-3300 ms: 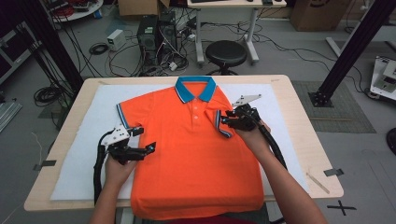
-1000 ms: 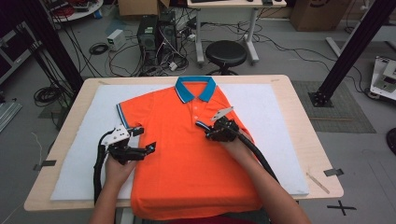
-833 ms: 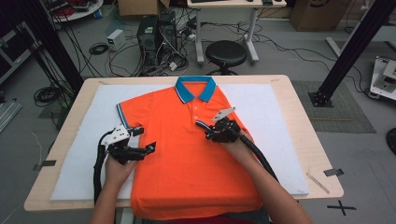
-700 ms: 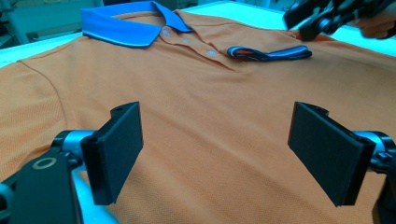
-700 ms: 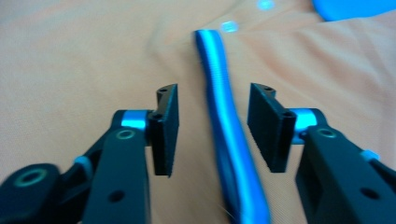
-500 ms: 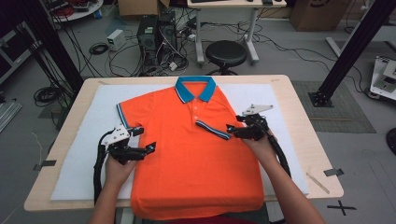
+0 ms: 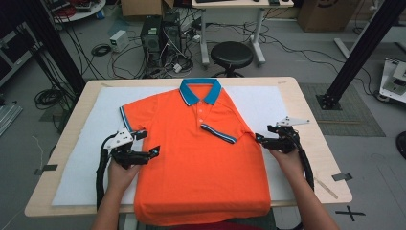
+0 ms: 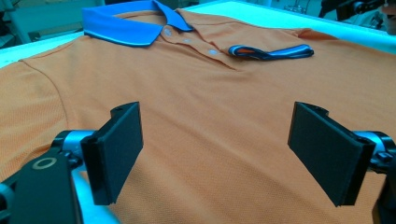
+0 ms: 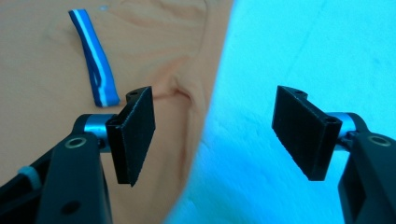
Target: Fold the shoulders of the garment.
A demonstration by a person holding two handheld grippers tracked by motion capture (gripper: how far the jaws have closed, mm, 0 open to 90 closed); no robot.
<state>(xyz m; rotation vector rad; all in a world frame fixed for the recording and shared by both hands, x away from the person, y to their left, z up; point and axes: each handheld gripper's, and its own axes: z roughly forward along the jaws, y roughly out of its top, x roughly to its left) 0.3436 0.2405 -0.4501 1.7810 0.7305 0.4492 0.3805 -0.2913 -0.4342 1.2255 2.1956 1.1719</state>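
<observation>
An orange polo shirt (image 7: 196, 158) with a blue collar (image 7: 200, 91) lies flat on a white mat (image 7: 91, 143). One sleeve is folded in over the chest, and its blue-and-white striped cuff (image 7: 218, 132) rests there. My left gripper (image 7: 149, 143) is open at the shirt's left side, low over the orange cloth (image 8: 210, 93), with nothing between its jaws. My right gripper (image 7: 264, 135) is open at the shirt's right folded edge. Its jaws straddle the line between the cloth (image 9: 154, 60) and the mat (image 9: 303, 56), and the cuff (image 9: 95, 70) lies apart from them.
The mat covers most of a wooden table (image 7: 311, 124). Beyond the far edge stand a black stool (image 7: 231, 53), a computer tower (image 7: 165, 33) and floor cables. A black frame post (image 7: 359, 48) rises at the right. Bare mat lies on both sides of the shirt.
My right gripper carried the sleeve in over the chest, let it go, and drew back right to the shirt's edge. The left gripper has stayed put.
</observation>
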